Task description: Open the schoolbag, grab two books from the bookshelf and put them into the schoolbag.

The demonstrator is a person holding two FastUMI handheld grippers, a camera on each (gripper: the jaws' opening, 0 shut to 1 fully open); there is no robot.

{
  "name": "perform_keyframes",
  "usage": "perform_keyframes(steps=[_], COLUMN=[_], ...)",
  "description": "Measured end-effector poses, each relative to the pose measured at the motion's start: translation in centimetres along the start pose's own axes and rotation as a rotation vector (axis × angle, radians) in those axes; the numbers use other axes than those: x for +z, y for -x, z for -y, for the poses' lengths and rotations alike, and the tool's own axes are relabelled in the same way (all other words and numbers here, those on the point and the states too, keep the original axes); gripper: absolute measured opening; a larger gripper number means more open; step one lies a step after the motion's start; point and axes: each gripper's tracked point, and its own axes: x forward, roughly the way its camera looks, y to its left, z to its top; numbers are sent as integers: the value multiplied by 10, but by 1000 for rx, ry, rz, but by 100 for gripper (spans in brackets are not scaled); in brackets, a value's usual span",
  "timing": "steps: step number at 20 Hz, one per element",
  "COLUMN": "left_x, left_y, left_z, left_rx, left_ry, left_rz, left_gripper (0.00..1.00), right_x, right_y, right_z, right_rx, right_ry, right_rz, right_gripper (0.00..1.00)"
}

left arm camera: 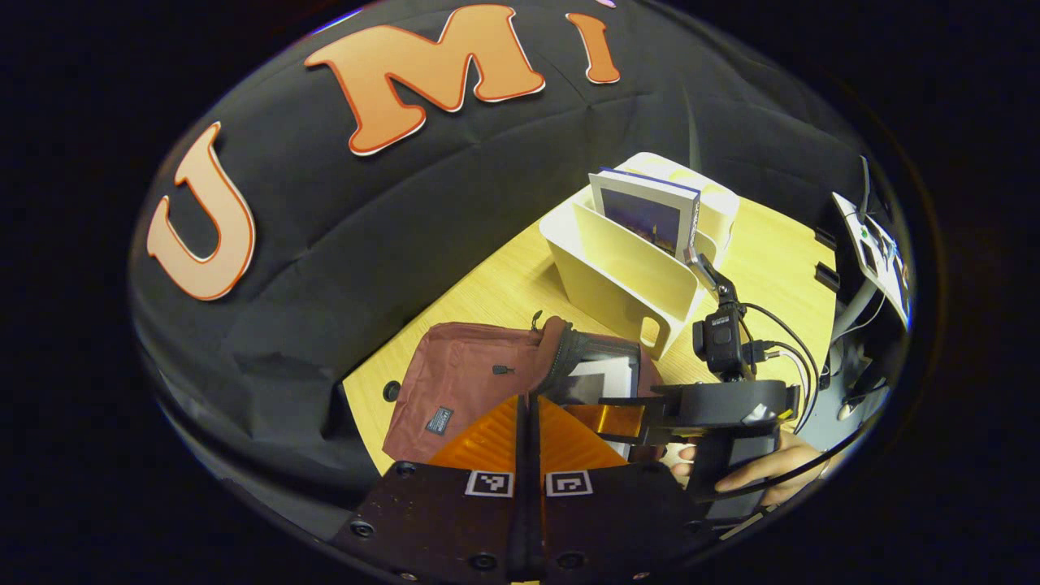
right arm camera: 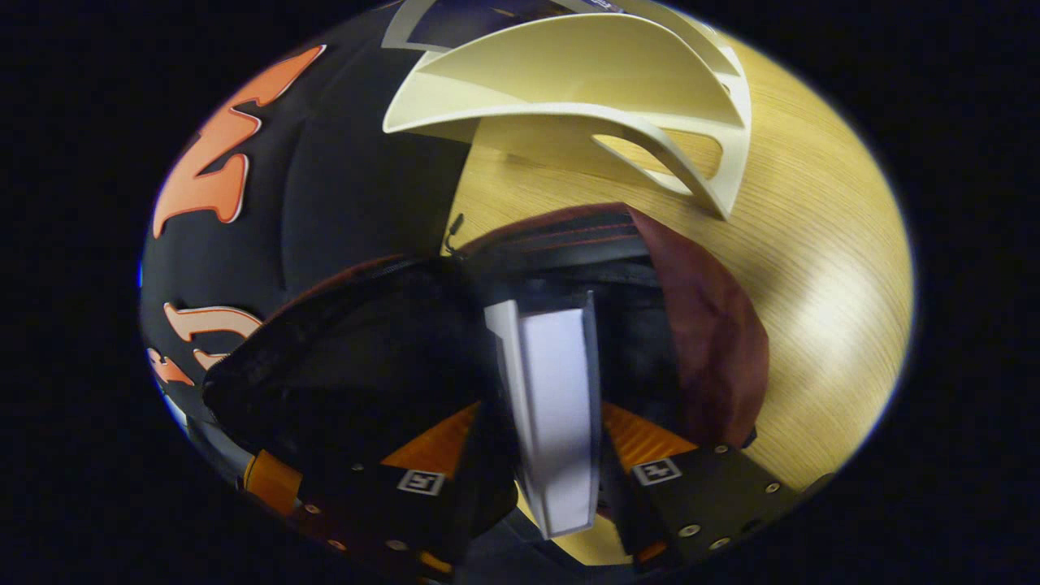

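A dark red schoolbag (left arm camera: 463, 374) lies open on the wooden table (left arm camera: 504, 292). My left gripper (left arm camera: 528, 402) is at its mouth with the fingers pressed together, seemingly pinching the raised flap edge. My right gripper (right arm camera: 540, 414) is shut on a white-edged book (right arm camera: 556, 390) and holds it upright, its far end inside the bag's dark opening (right arm camera: 569, 276). In the left gripper view, that book (left arm camera: 605, 378) sits in the bag mouth with the right gripper (left arm camera: 605, 422) behind it. Beyond the bag, a cream bookshelf (left arm camera: 626, 276) holds another book (left arm camera: 646, 215).
A person's hand (left arm camera: 756, 471) grips the right gripper's handle, with cables (left arm camera: 780, 341) trailing off it. A stand with a device (left arm camera: 877, 252) rises past the table's right edge. The bookshelf's handle cut-out (right arm camera: 658, 154) faces the bag. Bare tabletop (right arm camera: 812, 244) lies right of the bag.
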Motion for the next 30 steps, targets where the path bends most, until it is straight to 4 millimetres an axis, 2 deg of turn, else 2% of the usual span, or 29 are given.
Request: perform_keyframes(steps=[1,2,4,8,10,15,17,20,24,27,30], left_x=[-2,-2,-2,-4,-6,-12,-11,-12,-14,-16,-17], left_y=[0,0,0,-2,-2,-7,-8,-9,-14,-16,-17], left_z=[-1,0,3,6,9,13,13,12,11,8,4], left_rx=[-3,-8,-18,-33,-43,-60,-58,-61,-66,-61,-51], left_ry=[11,21,38,61,70,68,54,52,63,67,66], left_rz=[1,3,6,14,14,7,7,5,-4,-19,-30], left_gripper=[1,1,1,1,1,1,1,1,1,1,1], right_x=[-1,-2,4,39,50,77,98,129,182,209,234], right_y=[4,11,26,63,90,164,197,239,270,266,240], right_z=[5,12,25,42,52,61,62,47,-2,-46,-75], right_rx=[-19,-41,-64,-75,-102,-177,-247,-345,-452,-479,-511], right_ry=[16,31,50,86,157,386,511,676,896,981,1026], right_rz=[-4,-23,-33,21,47,67,81,91,133,124,100], right_gripper=[84,97,98,98,98,98,98,98,98,98,98])
